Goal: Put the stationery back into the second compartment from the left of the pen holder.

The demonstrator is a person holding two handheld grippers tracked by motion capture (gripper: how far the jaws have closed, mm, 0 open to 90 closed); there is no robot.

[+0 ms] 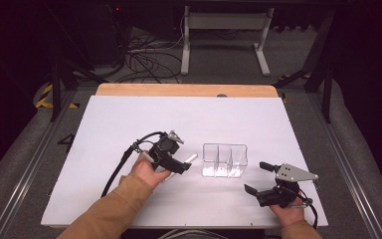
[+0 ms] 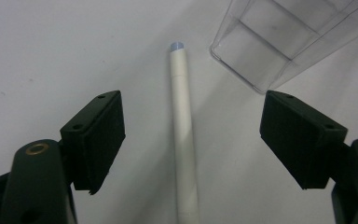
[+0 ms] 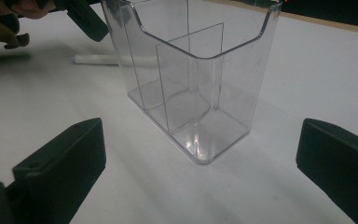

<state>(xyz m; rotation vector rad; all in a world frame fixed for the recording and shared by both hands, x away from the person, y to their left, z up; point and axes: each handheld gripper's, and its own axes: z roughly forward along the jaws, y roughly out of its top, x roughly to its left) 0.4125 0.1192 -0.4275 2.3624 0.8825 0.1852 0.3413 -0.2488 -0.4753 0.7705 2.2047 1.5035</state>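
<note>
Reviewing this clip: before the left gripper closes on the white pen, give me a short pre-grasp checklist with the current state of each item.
1. Left gripper open wide enough for the white pen: ok, jaws stand apart on either side of it.
2. Pen centred between the jaws: ok, roughly midway in the left gripper view.
3. Pen lying flat on the white table, free of other things: ok.
4. Clear organizer upright, compartments empty: ok.
5. Organizer clear of the closing jaws: cannot tell; its corner sits near one jaw.
6. Right gripper open and apart from the organizer: ok.
</note>
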